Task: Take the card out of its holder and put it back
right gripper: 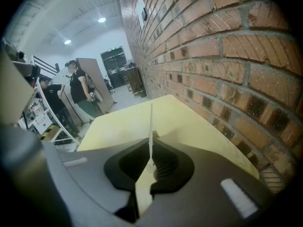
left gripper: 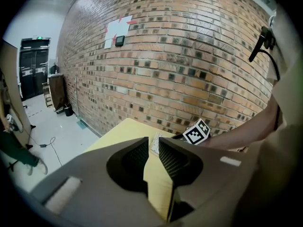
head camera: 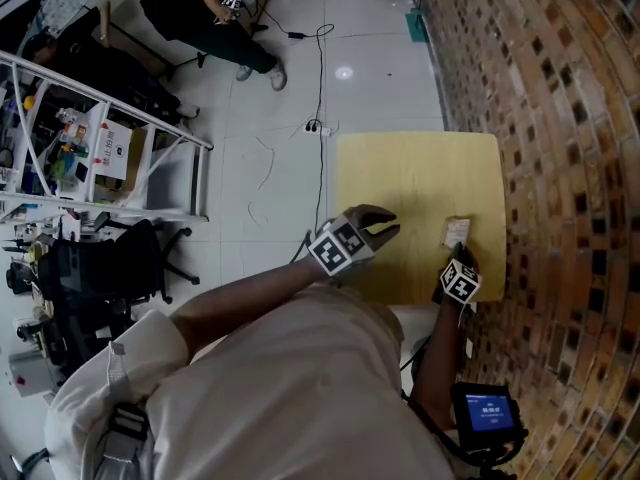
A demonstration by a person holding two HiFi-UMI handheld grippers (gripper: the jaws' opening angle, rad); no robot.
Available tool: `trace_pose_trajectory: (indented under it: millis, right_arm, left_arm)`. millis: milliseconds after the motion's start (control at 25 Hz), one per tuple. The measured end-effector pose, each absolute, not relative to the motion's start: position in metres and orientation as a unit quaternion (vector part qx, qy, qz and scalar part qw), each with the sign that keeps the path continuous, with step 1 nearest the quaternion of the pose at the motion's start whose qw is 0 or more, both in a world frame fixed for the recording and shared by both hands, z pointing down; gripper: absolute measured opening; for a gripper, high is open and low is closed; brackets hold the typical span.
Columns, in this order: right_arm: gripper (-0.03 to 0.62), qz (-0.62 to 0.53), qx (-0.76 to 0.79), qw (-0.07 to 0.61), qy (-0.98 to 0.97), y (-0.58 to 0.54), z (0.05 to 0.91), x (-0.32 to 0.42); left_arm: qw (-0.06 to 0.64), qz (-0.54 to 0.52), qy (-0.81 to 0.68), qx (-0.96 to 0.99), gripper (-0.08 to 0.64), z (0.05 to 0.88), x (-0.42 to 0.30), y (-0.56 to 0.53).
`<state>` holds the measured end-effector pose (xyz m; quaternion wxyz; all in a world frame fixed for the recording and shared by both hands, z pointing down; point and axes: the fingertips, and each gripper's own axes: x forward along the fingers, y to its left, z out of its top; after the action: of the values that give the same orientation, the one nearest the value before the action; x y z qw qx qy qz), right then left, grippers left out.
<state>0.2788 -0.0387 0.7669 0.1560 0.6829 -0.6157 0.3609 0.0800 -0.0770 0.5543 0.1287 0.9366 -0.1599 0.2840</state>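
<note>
A small white card holder (head camera: 456, 232) with the card in it is near the right edge of the yellow table (head camera: 415, 183). My right gripper (head camera: 459, 255) is shut on its near end. In the right gripper view the card holder (right gripper: 151, 119) shows edge-on as a thin upright sheet, pinched between the pads of the right gripper (right gripper: 151, 141). Whether the pads hold the card itself or only the sleeve I cannot tell. My left gripper (head camera: 386, 228) hovers over the table to the left, open and empty. Past the left gripper (left gripper: 150, 145), the card holder (left gripper: 155, 143) shows beside the right marker cube (left gripper: 197, 131).
A brick wall (head camera: 560, 148) runs close along the table's right side. Left of the table are a white tiled floor (head camera: 270, 158) with cables, a metal rack (head camera: 100, 148) and a black chair (head camera: 100, 268). A seated person (head camera: 210, 18) is at the far end.
</note>
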Motion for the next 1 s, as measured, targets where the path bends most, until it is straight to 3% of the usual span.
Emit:
trace_pose_trajectory:
  millis: [1000]
  right_arm:
    - [0.014,0.304,0.723,0.096,-0.613,-0.033,0.671,0.315]
  left_arm:
    - [0.124,0.263,-0.152,0.945,0.086,0.543,0.1,-0.082]
